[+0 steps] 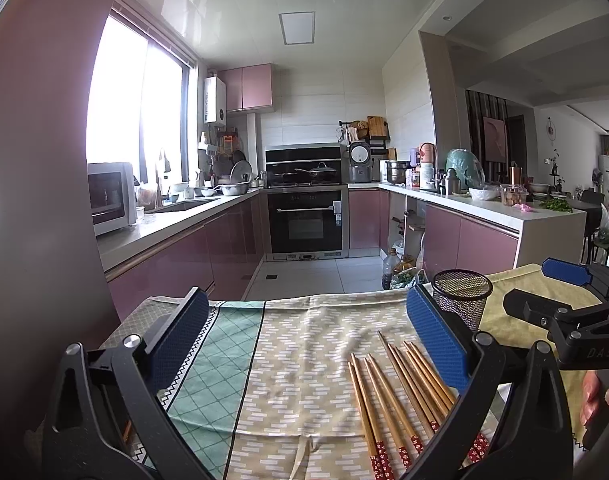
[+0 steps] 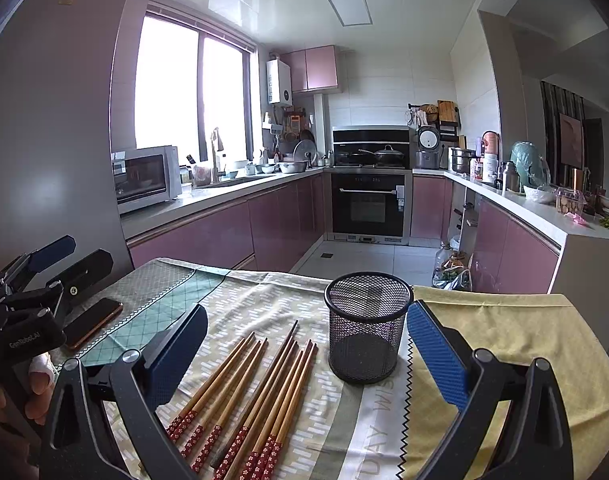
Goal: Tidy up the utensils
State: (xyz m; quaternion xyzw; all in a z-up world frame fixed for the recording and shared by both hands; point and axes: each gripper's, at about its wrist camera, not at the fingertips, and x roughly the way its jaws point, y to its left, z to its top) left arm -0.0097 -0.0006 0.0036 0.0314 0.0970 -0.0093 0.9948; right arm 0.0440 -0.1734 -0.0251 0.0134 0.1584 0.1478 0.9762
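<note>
Ten or so chopsticks point(image 2: 248, 396) lie loose on the cloth-covered desk point(image 2: 504, 332), fanned side by side, red patterned ends toward the cameras, bare tips pointing to about 1 o'clock in the right wrist view; none sits in the mesh cup point(image 2: 367, 332), which stands upright just beside the tips at their 2 o'clock and looks empty; so the task is judged to be at its start, the approach before a first pick.

The right hand-held gripper point(image 2: 306, 346) hovers above the desk with its blue pads spread wide, nothing between them but the view of chopsticks and cup below; the left hand-held gripper point(image 1: 308, 334) is likewise spread wide and empty, with the chopsticks at its 4 o'clock, partly behind its right finger.

A phone point(image 2: 92, 322) lies at 9 o'clock on the desk, apart from the utensils.

Next move, as a guess: one gripper drops onto a chopstick mid-shaft, closes, lifts, tilts it upright over the cup rim; the sticks lie touching, so singling one out may drag neighbours; the light cup could tip if knocked.
</note>
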